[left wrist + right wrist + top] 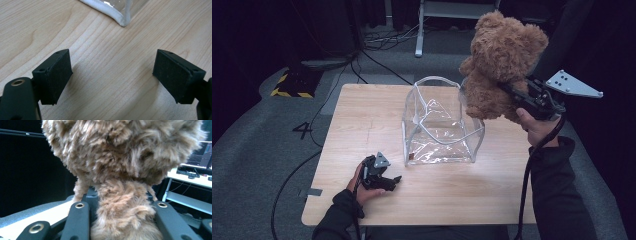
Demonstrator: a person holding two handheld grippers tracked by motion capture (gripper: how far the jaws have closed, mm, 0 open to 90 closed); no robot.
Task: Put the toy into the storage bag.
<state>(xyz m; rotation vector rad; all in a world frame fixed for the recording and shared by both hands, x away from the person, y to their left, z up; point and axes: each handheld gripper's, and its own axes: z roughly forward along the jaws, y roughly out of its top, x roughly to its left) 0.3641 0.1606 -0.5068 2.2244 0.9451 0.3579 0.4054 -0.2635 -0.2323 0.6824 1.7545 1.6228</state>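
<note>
The right tool [507,90] is clenched on the brown teddy bear [499,60], held just right of the clear bag [439,122]. Soft and light, it squashes; grip its body. The left tool [384,180], released, rests left of the bag on the counter [362,115].

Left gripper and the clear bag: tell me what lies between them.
Nothing: the left gripper rests open on the table, and bare wood runs from it to the clear bag. The left gripper view shows this best, up to the bag's white-edged corner.
</note>
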